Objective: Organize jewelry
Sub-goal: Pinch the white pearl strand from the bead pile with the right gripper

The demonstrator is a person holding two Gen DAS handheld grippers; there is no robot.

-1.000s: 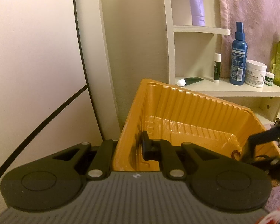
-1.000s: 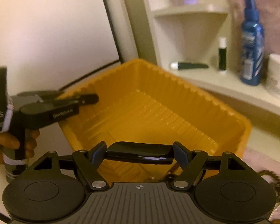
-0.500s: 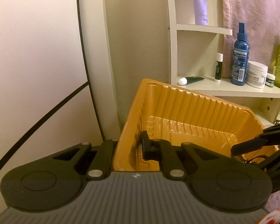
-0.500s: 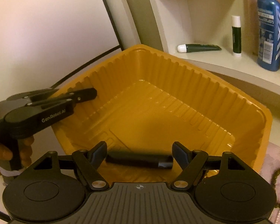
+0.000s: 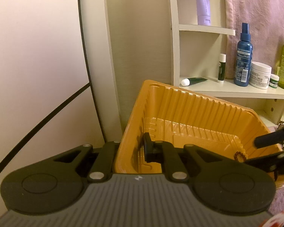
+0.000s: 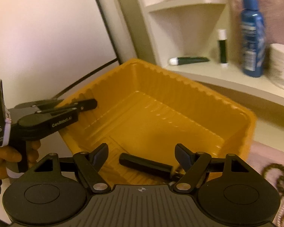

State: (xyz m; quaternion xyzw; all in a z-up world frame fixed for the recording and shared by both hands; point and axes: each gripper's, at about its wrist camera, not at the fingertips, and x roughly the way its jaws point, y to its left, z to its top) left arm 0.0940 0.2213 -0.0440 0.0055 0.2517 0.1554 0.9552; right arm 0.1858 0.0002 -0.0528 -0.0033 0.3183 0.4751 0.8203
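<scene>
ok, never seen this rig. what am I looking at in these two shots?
No robot here: a person holds a two-finger tool in each hand, and a fisheye camera on each looks along its fingers. One picture is from the left tool, the other from the right tool; each also catches the other at its edge. The left tool is clamped on the side wall of an orange tray. The right tool is open at the tray's near edge and holds nothing; a black stick lies in the tray between its fingers. A bead bracelet lies in the tray too. Behind is a shelf with a blue bottle.
</scene>
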